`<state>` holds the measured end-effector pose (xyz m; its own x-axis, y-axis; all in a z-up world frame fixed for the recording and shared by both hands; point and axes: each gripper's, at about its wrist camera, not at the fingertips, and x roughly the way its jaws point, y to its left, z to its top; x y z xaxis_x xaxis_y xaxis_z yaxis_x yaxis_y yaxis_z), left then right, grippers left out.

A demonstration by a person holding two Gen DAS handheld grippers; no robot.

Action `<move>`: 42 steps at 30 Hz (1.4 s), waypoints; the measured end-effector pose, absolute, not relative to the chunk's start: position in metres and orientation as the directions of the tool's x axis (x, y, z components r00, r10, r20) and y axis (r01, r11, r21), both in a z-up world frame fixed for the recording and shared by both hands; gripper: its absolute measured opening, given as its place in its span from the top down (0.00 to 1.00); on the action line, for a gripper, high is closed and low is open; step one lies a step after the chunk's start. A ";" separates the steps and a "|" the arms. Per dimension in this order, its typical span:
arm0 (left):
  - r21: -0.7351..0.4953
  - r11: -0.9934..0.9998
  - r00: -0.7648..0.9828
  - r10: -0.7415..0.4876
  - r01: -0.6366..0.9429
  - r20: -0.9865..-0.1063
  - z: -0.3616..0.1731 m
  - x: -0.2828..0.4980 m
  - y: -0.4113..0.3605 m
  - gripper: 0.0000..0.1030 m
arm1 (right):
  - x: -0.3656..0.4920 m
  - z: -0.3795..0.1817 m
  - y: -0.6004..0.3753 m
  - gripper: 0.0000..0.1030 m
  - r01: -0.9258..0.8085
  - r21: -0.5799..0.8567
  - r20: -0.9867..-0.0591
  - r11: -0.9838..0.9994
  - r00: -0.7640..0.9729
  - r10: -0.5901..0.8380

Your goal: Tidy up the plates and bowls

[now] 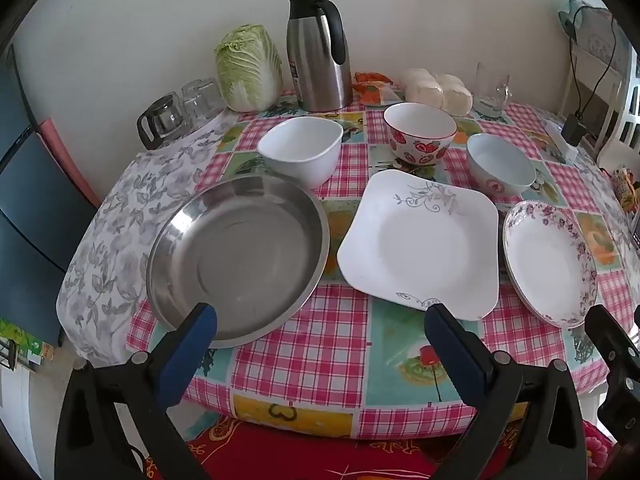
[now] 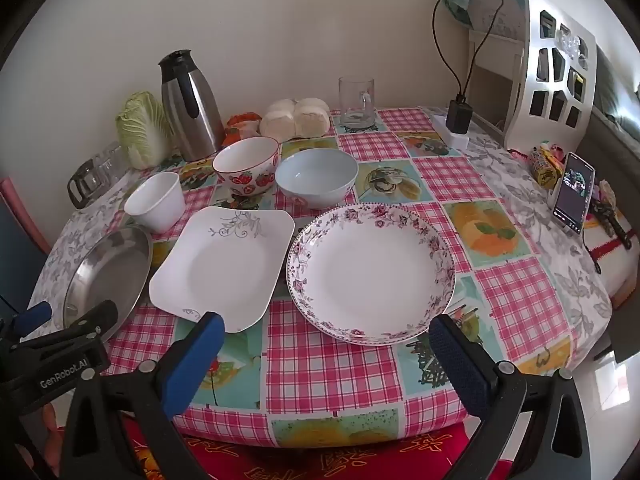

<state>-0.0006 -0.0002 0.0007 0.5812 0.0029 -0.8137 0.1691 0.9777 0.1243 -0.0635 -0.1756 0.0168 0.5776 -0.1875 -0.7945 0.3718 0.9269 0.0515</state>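
The only legible writing was "GenRobot.AI", printed in white on the black body of the left gripper (image 2: 72,312) as it showed at the left edge of the right wrist view. Gold characters ran across a red cloth (image 2: 320,460) below the table's near edge, too distorted to read.

Both tools had black plastic frames with blue ribbed pads. The left gripper (image 1: 320,316) hung over the near edge with its fingers spread wide, gripping nothing; the right gripper (image 2: 326,326) was likewise released and empty.

The table (image 2: 332,364) wore a glossy oilcloth of pink gingham and fruit squares. Along its near edge sat a round, shallow stainless steel dish (image 1: 238,258) toward the left corner, a glazed white square plate (image 1: 420,244) with grey scrollwork in the middle, and a round floral plate (image 2: 372,274) rimmed in purple blossoms to the right. Behind them stood a plain white squarish bowl (image 1: 302,148), a strawberry-patterned bowl (image 1: 420,130) and a pale blue bowl (image 2: 316,178).

Along the far edge were a brushed-steel carafe (image 1: 318,52) with a black handle, a cabbage (image 1: 248,68) and a glass mug (image 2: 356,96).
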 end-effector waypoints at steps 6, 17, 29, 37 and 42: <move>0.146 0.975 0.583 0.020 0.170 -0.813 -0.004 -0.004 -0.001 0.00 | -0.064 0.017 -0.176 0.00 0.373 0.047 -0.795 0.926 0.575 -0.192; 0.136 0.978 0.574 0.019 0.160 -0.818 -0.002 -0.002 0.000 0.00 | -0.063 0.017 -0.176 0.00 0.372 0.049 -0.796 0.927 0.575 -0.189; 0.133 0.978 0.571 0.019 0.159 -0.821 -0.003 0.000 0.001 0.00 | -0.062 0.016 -0.177 0.00 0.373 0.049 -0.797 0.927 0.573 -0.189; 0.135 0.978 0.570 0.020 0.160 -0.821 -0.004 0.000 0.001 0.00 | -0.062 0.016 -0.177 0.00 0.373 0.049 -0.798 0.927 0.573 -0.188; 0.134 0.978 0.570 0.020 0.160 -0.821 -0.004 0.000 0.001 0.00 | -0.062 0.016 -0.177 0.00 0.373 0.049 -0.798 0.926 0.572 -0.188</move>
<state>-0.0004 0.0006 -0.0043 0.5699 0.0198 -0.8215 0.1596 0.9780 0.1343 -0.0621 -0.1769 0.0156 0.5724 -0.1881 -0.7981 0.3731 0.9265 0.0492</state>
